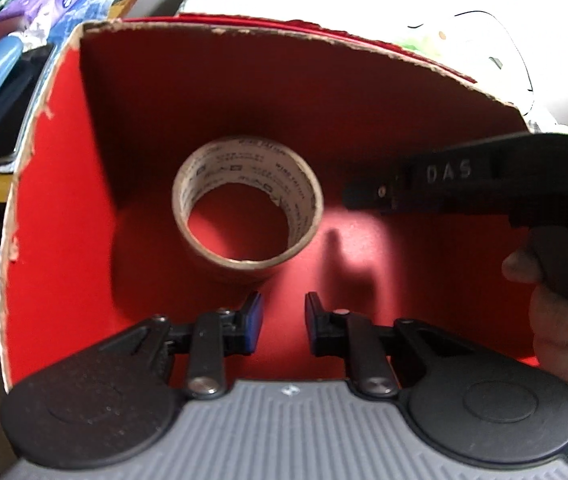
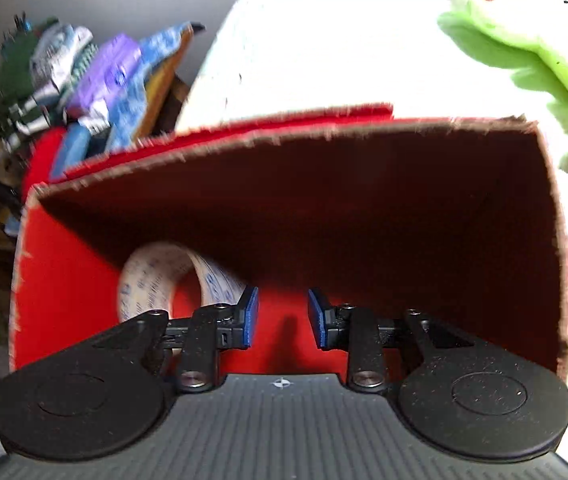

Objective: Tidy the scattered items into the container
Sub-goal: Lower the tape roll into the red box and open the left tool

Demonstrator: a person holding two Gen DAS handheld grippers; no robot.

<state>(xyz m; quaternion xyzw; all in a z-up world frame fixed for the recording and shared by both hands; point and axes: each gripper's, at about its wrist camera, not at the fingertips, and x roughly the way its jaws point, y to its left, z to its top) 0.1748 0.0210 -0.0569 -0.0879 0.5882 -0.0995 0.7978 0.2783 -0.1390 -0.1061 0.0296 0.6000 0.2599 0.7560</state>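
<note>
Red box (image 1: 63,200) is viewed from above by both cams. Tape roll (image 1: 245,204) is seen lying on the box floor, left of centre, near the left wall – core hole facing up. Left gripper (image 1: 283,322) is held over the near rim, fingers parted, nothing held. Right gripper (image 2: 283,316) likewise – fingers apart, empty. Green plush (image 2: 524,52) is noted beyond the box, far right.

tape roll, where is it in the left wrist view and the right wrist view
Left wrist: the tape roll sits left of centre on the floor of the red box, ahead of the open left gripper.
Right wrist: it is at lower left, partly behind the left finger of the open right gripper.
Shared landmark: the box's ragged far cardboard rim.
</note>
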